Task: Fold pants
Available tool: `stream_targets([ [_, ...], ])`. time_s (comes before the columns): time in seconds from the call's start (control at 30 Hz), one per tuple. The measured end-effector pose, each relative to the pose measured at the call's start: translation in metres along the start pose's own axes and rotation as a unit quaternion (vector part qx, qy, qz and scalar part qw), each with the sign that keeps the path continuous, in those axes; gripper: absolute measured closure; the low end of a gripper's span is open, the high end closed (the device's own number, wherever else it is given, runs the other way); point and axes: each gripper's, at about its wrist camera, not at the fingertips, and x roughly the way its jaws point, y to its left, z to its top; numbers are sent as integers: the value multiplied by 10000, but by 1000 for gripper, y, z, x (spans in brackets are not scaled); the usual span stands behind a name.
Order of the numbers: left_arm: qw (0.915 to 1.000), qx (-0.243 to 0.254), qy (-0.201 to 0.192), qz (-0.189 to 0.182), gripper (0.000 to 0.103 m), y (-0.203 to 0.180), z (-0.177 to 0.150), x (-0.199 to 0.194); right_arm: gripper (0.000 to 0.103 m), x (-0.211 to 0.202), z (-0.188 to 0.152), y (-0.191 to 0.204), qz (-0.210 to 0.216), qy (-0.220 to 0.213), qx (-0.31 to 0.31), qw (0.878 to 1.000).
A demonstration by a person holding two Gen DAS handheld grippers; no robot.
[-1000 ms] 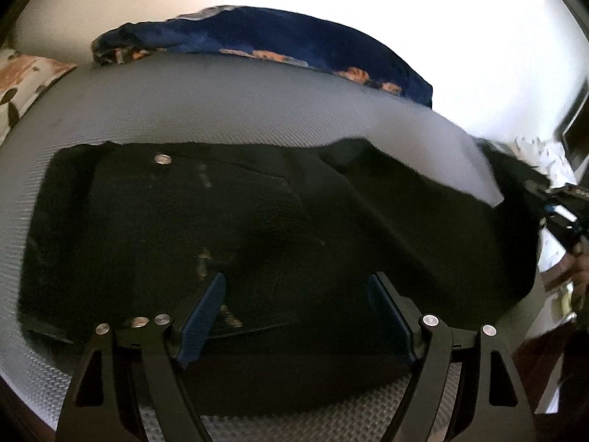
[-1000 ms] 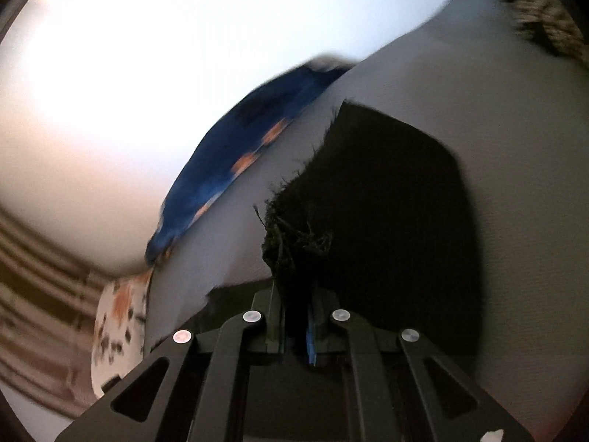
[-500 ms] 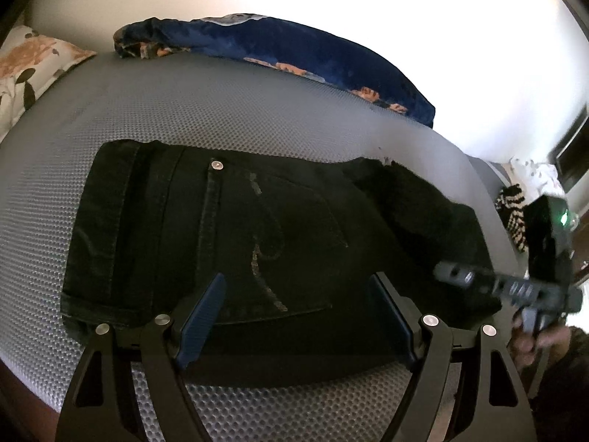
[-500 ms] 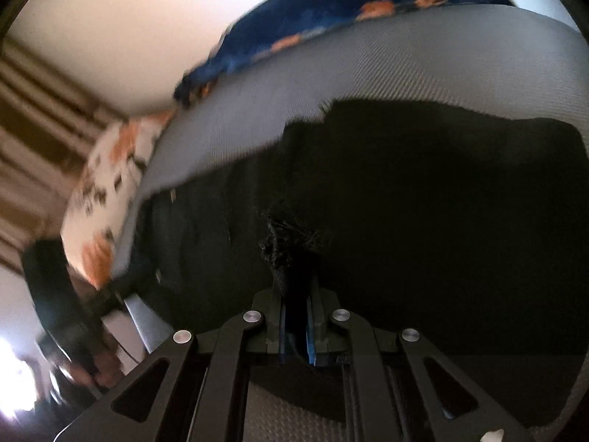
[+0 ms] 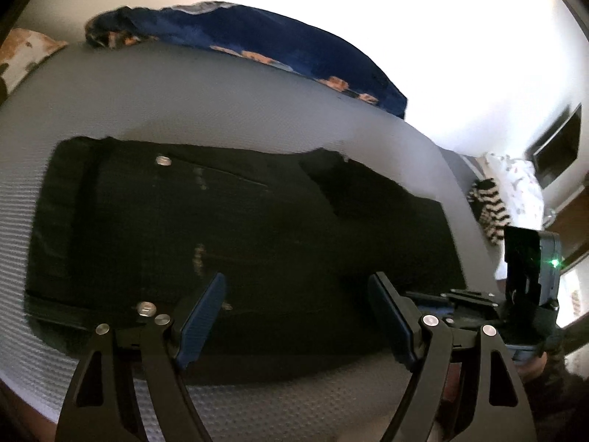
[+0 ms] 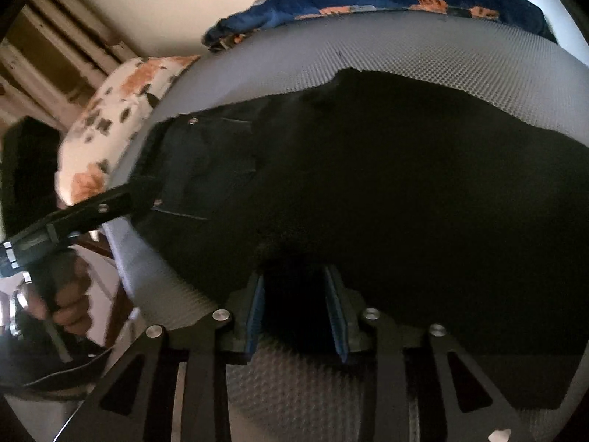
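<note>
Black jeans (image 5: 228, 243) lie folded on the grey mesh bed surface (image 5: 206, 99), waistband to the left, hem end laid over toward the near right. My left gripper (image 5: 294, 313) is open and empty, just above the jeans' near edge. In the right wrist view the jeans (image 6: 386, 184) fill the middle, and my right gripper (image 6: 298, 313) has its jaws parted, with the frayed hem lying loose between the fingers. The right gripper's body also shows at the lower right of the left wrist view (image 5: 522, 294), and the left gripper at the left of the right wrist view (image 6: 73, 221).
A blue floral blanket (image 5: 257, 37) lies along the bed's far edge. A floral pillow (image 6: 117, 118) sits past the waistband end. A striped cloth (image 5: 489, 210) and white bedding (image 5: 515, 176) lie off the right end. The near bed edge drops off close by.
My right gripper carried the hem end across over the jeans, lowered it and opened its jaws, letting go of the cloth. The left gripper stayed open and moved closer to the jeans.
</note>
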Motion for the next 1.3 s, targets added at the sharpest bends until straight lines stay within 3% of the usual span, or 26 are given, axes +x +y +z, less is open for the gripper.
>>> stream_targets([
  [0.07, 9997, -58, 131, -189, 23, -4, 1, 5, 60, -13, -3, -3, -106, -184, 116, 9997],
  [0.23, 9935, -382, 628, -864, 24, -18, 1, 28, 59, -47, -14, -29, -315, -667, 638, 9952],
  [0.33, 9834, -813, 1012, -1270, 30, -21, 0, 49, 59, -59, -18, -46, -413, -926, 1008, 9897],
  [0.43, 9743, -1120, 1313, -1445, 40, -22, 0, 67, 59, -63, -21, -61, -384, -1055, 1374, 9841],
  [0.67, 9644, -1414, 1757, -1378, 48, -26, -9, 95, 59, -59, -25, -74, -304, -1120, 1672, 9791],
  [0.93, 9633, -1544, 1642, -1455, 50, -27, -10, 107, 59, -59, -25, -85, -205, -1188, 1808, 9761],
  [1.0, 9672, -1378, 1713, -1276, 92, -32, -12, 114, 59, -59, -25, -87, -225, -1179, 1848, 9754],
  [1.2, 9701, -1178, 1657, -1323, 94, -34, -23, 102, 59, -66, -28, -93, -509, -1123, 1905, 9739],
  [1.3, 9739, -948, 1689, -1184, 94, -36, -29, 101, 59, -70, -31, -93, -872, -954, 1719, 9766],
])
